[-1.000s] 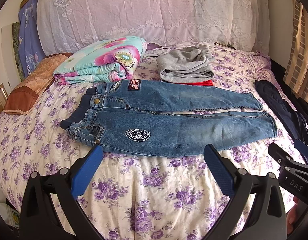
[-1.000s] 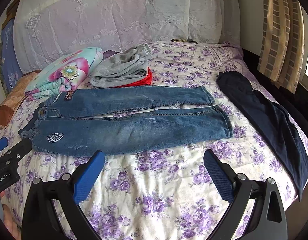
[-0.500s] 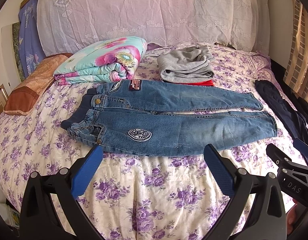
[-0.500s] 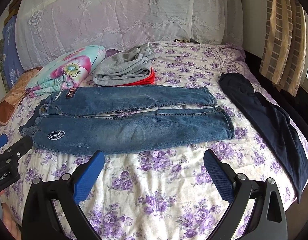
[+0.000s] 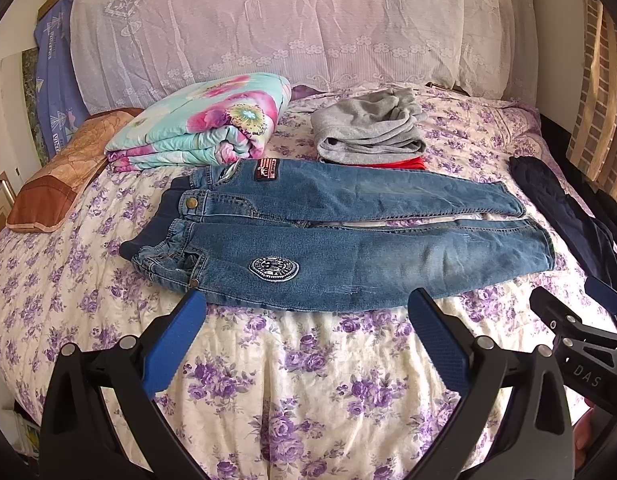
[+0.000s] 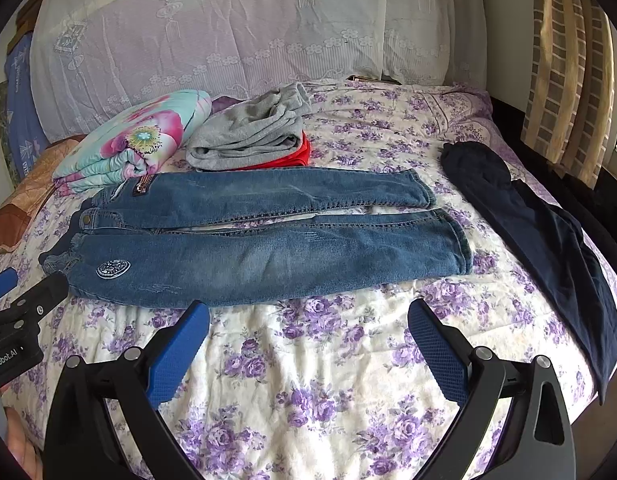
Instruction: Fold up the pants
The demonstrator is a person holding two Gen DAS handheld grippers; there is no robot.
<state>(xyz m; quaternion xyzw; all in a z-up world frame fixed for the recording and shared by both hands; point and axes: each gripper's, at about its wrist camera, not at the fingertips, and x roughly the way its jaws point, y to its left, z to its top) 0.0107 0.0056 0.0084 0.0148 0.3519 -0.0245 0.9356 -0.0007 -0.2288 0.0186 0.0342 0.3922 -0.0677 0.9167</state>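
Observation:
Blue jeans [image 5: 348, 236] lie flat on the floral bed, waist to the left, both legs stretched to the right, a round patch on the near leg. They also show in the right wrist view [image 6: 268, 236]. My left gripper [image 5: 306, 302] is open and empty, hovering just short of the near leg's edge by the waist end. My right gripper [image 6: 308, 314] is open and empty, just short of the near leg's edge toward the cuffs. The right gripper's side shows at the left view's right edge [image 5: 576, 332].
A folded floral quilt [image 5: 204, 120] and a folded grey garment on something red [image 5: 368, 130] lie behind the jeans. A dark navy garment [image 6: 548, 236] lies along the bed's right side. A brown pillow [image 5: 56, 184] sits at far left. Lace-covered headboard behind, curtain at right.
Both grippers have crept slightly forward toward the jeans; the jeans sit a little lower and nearer in both views. Nothing has been taken hold of.

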